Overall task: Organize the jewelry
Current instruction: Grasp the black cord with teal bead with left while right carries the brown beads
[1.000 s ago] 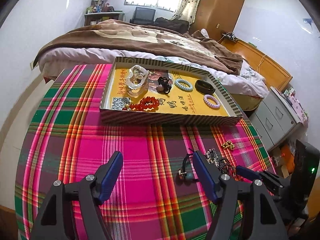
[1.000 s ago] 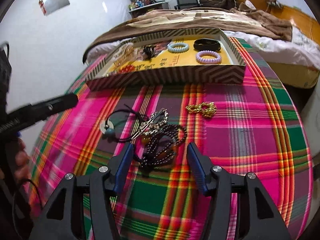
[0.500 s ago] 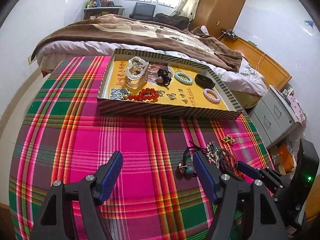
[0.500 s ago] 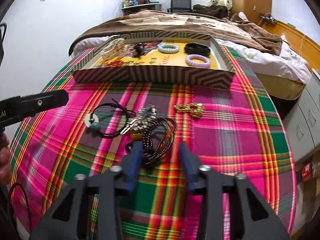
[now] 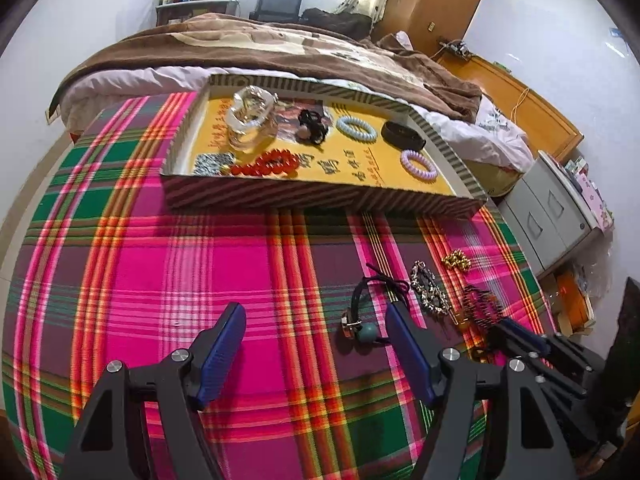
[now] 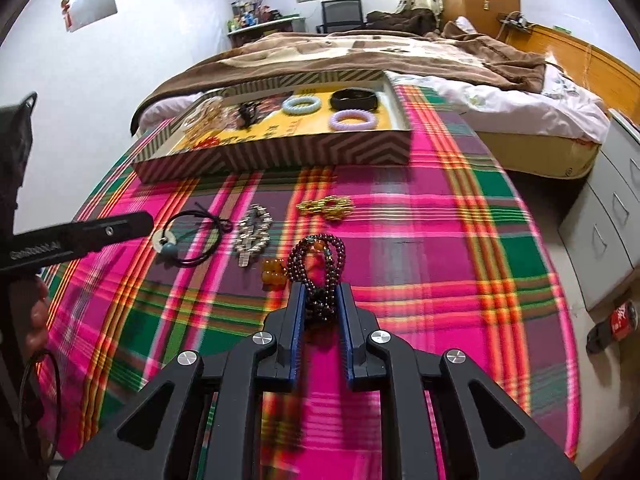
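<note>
My right gripper (image 6: 320,292) is closing its jaws on a dark purple bead bracelet (image 6: 316,252), and both pads press on the strands. Amber beads (image 6: 273,270) hang at the bracelet's left side. To its left on the plaid cloth lie a silver chain piece (image 6: 253,234) and a black cord with a pendant (image 6: 188,236); a gold chain (image 6: 326,207) lies farther back. My left gripper (image 5: 314,314) stands open over bare cloth, its right finger beside the black cord (image 5: 368,300). The striped tray (image 5: 320,196) holds several bracelets and rings.
A bed with a brown blanket (image 5: 260,44) runs behind the table. Grey drawers (image 5: 556,216) stand to the right, past the table's edge. A red-labelled bottle (image 6: 612,320) lies on the floor. A hand (image 6: 36,316) holds the left gripper's handle.
The right gripper's jaws have come together around the dark bead bracelet and drawn it away from the silver piece. The left gripper has dipped a little toward the cloth, still open.
</note>
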Available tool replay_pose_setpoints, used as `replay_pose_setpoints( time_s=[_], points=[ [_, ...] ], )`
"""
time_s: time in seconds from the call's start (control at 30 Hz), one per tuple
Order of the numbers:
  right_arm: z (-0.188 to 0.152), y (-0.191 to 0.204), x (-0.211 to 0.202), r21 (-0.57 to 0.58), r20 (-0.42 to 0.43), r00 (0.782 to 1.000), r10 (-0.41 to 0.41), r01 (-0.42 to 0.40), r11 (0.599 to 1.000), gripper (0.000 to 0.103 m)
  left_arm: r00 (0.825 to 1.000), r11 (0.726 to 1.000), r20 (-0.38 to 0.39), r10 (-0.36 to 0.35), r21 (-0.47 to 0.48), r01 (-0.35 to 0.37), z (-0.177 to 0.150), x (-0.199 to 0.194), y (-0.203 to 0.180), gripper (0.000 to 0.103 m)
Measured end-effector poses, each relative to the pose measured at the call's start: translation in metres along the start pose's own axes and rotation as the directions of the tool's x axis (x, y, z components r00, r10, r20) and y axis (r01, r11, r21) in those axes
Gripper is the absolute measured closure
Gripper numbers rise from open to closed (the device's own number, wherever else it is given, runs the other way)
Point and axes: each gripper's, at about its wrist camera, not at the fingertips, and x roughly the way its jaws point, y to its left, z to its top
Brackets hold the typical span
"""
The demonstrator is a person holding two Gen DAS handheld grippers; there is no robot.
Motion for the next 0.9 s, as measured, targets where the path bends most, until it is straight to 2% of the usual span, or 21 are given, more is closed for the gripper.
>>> replay_pose_setpoints(
  time_s=[0.4,0.47,0.7,0.8,0.87,0.9],
  points=[
    [-0.001,-0.028,-0.024,0.062,0.075,0.997,0.022,-0.027,0.998,0.087,0.997,0.996,-0.031,0.066,0.068,-0.064,0.004,0.026,-0.02,0.031],
    [-0.001,-0.03,-0.025,0.065,0.08,0.997,0.021,-0.026,0.998,0.087,0.996,0.992,-0.026,0.089,0.089,-0.087,0.004,0.028,-0.025,0.039],
    [0.0,-0.036,-0.028,0.078,0.093,0.995,0.024,-0.031,0.996,0.087,0.993,0.981,-0.023,0.113,0.159,-0.108,0.004,0.033,-0.039,0.056],
    [0.0,-0.038,-0.027,0.084,0.092,0.995,0.026,-0.033,0.996,0.087,0.994,0.98,-0.021,0.11,0.168,-0.105,0.005,0.034,-0.042,0.069],
    [-0.001,-0.038,-0.028,0.085,0.093,0.995,0.026,-0.034,0.996,0.087,0.995,0.982,-0.022,0.099,0.164,-0.094,0.005,0.033,-0.043,0.083],
    [-0.001,-0.038,-0.028,0.085,0.093,0.995,0.026,-0.034,0.996,0.087,0.995,0.982,-0.022,0.1,0.162,-0.095,0.005,0.033,-0.043,0.085]
  ],
)
